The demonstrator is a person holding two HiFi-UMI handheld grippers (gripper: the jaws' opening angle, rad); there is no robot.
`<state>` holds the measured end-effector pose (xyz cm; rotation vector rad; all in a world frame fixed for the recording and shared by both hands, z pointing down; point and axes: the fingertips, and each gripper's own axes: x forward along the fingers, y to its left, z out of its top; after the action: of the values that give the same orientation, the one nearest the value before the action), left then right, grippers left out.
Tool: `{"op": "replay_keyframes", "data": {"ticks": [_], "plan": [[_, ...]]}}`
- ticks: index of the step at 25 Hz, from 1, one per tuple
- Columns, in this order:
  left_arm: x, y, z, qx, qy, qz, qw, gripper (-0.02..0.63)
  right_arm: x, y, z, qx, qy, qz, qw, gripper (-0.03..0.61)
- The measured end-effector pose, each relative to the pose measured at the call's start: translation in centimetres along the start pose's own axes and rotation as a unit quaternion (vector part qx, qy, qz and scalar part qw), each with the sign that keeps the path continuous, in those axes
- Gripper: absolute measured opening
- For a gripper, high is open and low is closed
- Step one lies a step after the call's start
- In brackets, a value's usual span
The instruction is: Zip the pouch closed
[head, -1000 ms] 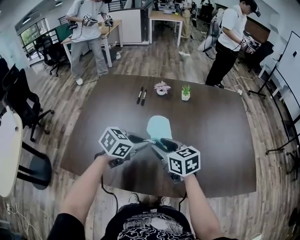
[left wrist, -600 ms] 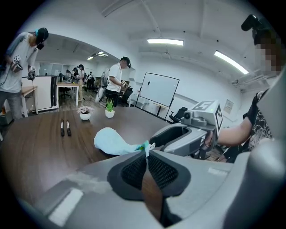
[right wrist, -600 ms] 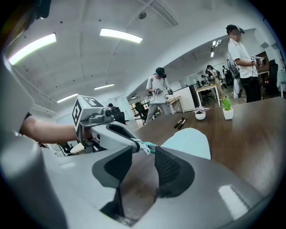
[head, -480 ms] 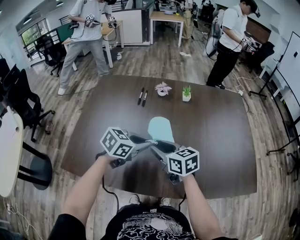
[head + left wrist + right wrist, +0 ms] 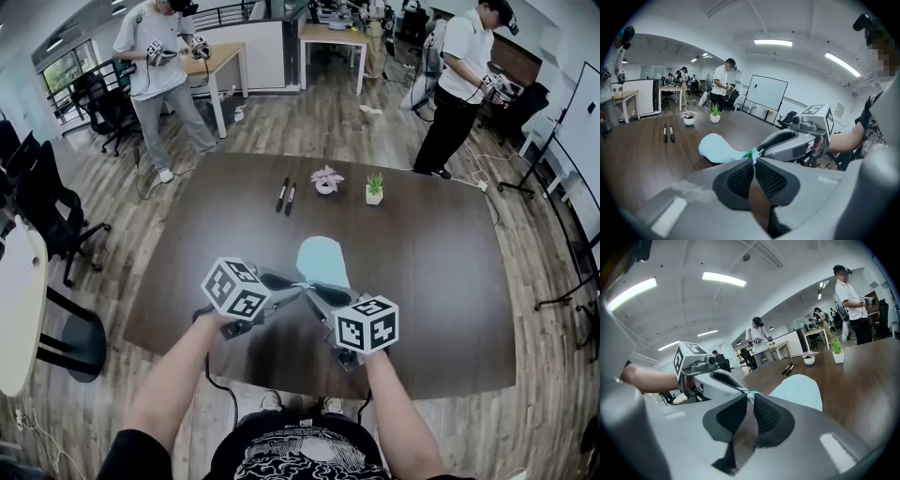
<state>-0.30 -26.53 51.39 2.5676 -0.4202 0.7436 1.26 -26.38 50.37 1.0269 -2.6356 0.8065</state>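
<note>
A light blue pouch (image 5: 323, 258) lies flat on the dark table (image 5: 441, 281), its near end pointing at me. My left gripper (image 5: 298, 284) comes in from the left. It is shut on the pouch's near corner, by a small green tab (image 5: 749, 153). My right gripper (image 5: 310, 290) meets it from the right, tip to tip. Its jaws are closing, and the pads pinch the small zipper pull (image 5: 749, 395) between them. The pouch (image 5: 799, 390) stretches away beyond both grippers. The zipper line is too small to make out.
Two black pens (image 5: 285, 194), a small pink plant (image 5: 326, 177) and a green potted plant (image 5: 374, 187) stand at the table's far side. Two people with grippers stand beyond the table (image 5: 155, 75) (image 5: 459, 84). Office chairs (image 5: 47, 206) are at the left.
The right gripper's jaws have narrowed at the pouch's near end. Both grippers stayed in place. The person at the back left has walked further left.
</note>
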Motion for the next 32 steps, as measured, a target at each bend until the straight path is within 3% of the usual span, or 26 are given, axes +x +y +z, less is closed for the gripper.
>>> {"op": "replay_keyframes", "data": {"ticks": [4, 32], "plan": [[-0.17, 0.13, -0.15, 0.0, -0.001, 0.005, 1.0, 0.021, 0.14, 0.1, -0.09, -0.001, -0.001, -0.004, 1.0, 0.009], [-0.81, 0.12, -0.89, -0.004, 0.007, 0.002, 1.0, 0.021, 0.33, 0.47, -0.35, 0.035, 0.007, 0.004, 0.999, 0.008]]}}
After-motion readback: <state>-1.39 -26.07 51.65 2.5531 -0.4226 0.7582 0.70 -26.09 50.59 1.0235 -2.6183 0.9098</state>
